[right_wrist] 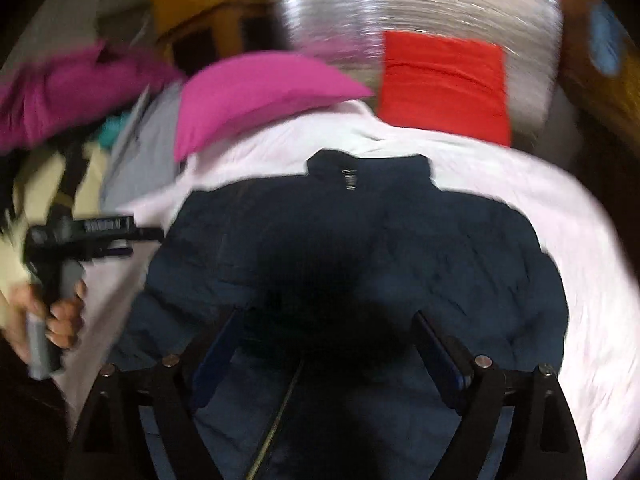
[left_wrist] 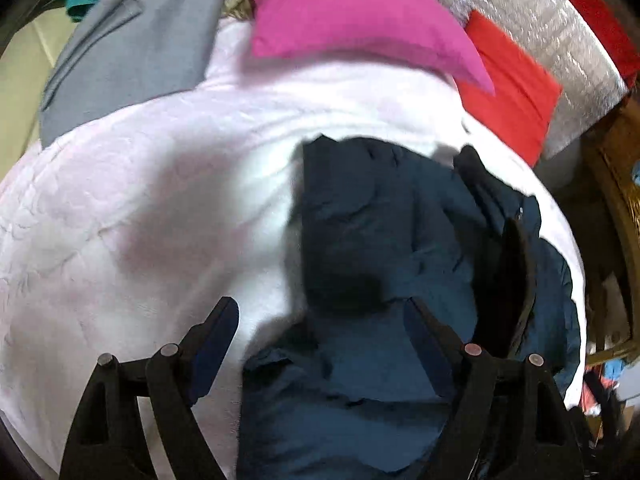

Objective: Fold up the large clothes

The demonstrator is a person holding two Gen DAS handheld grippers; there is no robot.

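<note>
A dark navy puffer jacket (right_wrist: 360,248) lies spread on a pale pink-white bedcover (right_wrist: 540,192), collar at the far side. In the left wrist view the jacket (left_wrist: 380,240) lies crumpled on the right half of the bedcover (left_wrist: 140,200). My left gripper (left_wrist: 320,320) is open and empty, hovering over the jacket's left edge. It also shows in the right wrist view (right_wrist: 132,232) at the jacket's left shoulder, held by a hand. My right gripper (right_wrist: 324,336) is open and empty above the jacket's lower middle, near its zipper.
A magenta cushion (left_wrist: 352,12) and a folded red cloth (left_wrist: 512,84) lie at the far edge of the bed, against a silver padded roll (left_wrist: 540,20). A grey garment (left_wrist: 132,48) lies far left. A wooden frame (left_wrist: 616,200) stands at the right.
</note>
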